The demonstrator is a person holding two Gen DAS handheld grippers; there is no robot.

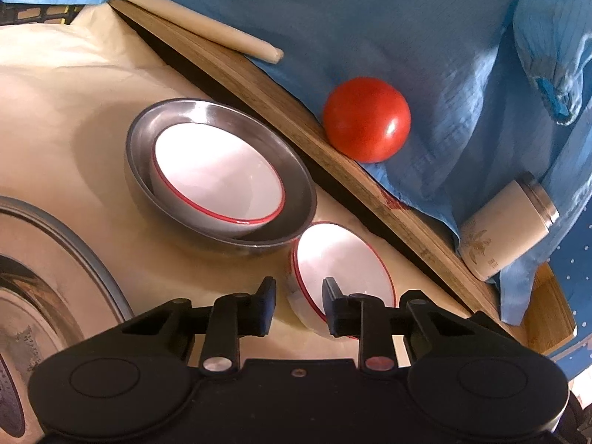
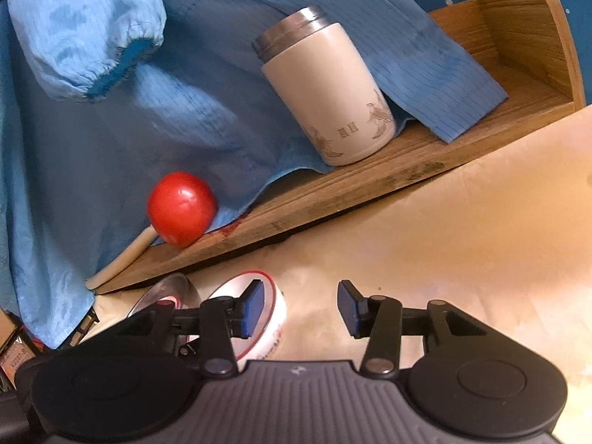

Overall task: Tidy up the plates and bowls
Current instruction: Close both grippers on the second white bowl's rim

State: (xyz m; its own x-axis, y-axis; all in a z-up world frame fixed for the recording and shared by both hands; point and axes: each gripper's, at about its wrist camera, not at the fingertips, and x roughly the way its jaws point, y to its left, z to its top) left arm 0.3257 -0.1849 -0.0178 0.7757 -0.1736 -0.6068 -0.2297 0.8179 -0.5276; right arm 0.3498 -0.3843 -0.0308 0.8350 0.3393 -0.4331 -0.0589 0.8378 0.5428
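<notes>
A steel bowl stands on the cream tabletop with a white, red-rimmed bowl nested inside it. A second white, red-rimmed bowl sits just beside it, closer to me. My left gripper straddles this bowl's near wall: one finger is inside the bowl and the other is outside, with a strip of table showing between it and the wall. In the right wrist view the same bowl lies low on the left. My right gripper is open, with one finger over the bowl's mouth.
A wooden tray runs behind the bowls, draped with a blue garment. It holds a red tomato, a cream stick and a cream canister. A large steel plate lies at the left. Bare tabletop extends right.
</notes>
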